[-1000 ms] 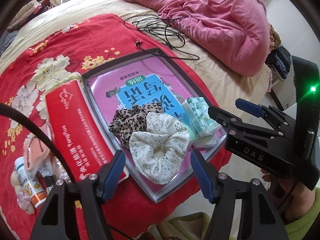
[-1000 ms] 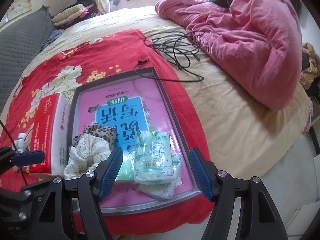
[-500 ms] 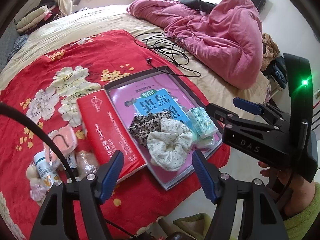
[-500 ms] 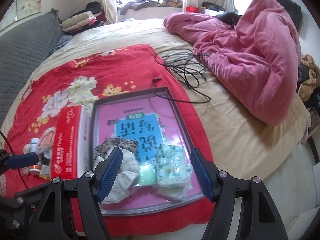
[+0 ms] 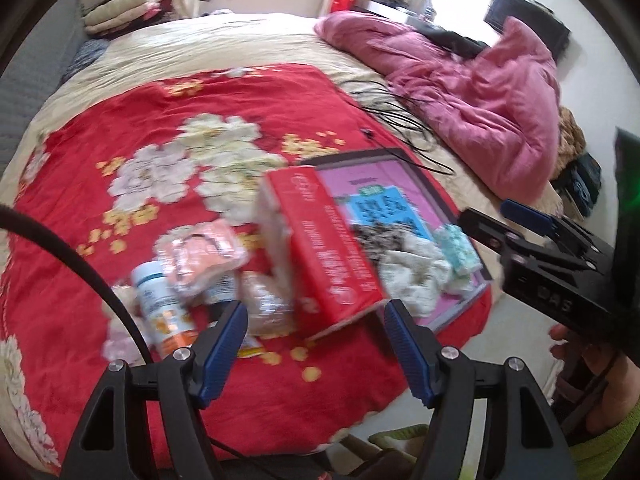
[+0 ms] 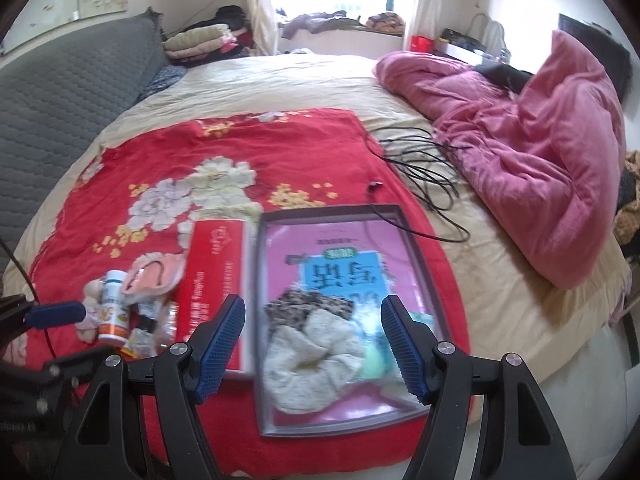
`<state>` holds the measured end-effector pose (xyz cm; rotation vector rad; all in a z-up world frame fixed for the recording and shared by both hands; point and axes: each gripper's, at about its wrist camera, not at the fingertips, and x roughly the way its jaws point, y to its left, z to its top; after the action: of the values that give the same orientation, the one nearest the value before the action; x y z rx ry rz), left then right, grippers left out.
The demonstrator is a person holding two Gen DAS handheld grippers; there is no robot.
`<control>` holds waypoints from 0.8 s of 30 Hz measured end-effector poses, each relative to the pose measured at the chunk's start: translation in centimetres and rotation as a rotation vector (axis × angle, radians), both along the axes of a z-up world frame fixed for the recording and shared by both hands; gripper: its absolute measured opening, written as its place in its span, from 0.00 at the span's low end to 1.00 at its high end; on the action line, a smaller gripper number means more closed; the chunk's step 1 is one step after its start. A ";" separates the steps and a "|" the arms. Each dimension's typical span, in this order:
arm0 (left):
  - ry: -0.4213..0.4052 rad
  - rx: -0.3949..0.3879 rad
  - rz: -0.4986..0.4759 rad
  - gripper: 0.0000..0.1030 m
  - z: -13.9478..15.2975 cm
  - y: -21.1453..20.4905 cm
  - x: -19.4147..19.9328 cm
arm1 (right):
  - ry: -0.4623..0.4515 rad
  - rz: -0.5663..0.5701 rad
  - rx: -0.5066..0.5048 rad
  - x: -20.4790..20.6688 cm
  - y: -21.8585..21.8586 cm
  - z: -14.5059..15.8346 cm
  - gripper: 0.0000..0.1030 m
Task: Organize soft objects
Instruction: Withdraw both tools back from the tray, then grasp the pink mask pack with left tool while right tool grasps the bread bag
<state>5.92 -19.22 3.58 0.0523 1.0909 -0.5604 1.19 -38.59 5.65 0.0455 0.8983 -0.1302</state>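
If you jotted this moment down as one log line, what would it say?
left hand-held gripper: open, empty | right hand-held gripper: open, empty | white scrunchie, leopard scrunchie: in tray | red box: left of tray

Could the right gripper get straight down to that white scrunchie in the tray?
Probably yes. The right gripper is open and empty, and the white scrunchie lies uncovered in the tray, nothing above it.

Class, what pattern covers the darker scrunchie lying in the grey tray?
Leopard print, brown and black, on the fabric scrunchie; clearest in the right wrist view.
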 end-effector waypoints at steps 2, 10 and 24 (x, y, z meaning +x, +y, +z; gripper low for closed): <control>-0.004 0.007 0.028 0.68 0.0 1.9 0.7 | -0.003 0.025 -0.005 0.2 1.3 0.2 0.70; 0.003 0.026 0.127 0.68 -0.9 7.8 2.7 | 0.002 0.111 0.018 1.0 6.6 0.1 0.70; 0.034 0.034 0.188 0.68 -2.8 12.5 5.4 | 0.095 0.271 0.029 1.5 14.6 -4.2 0.70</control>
<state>11.28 -6.70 0.75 -0.0306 1.1254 -0.3747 2.65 -24.00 1.42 -0.0560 0.9926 0.1344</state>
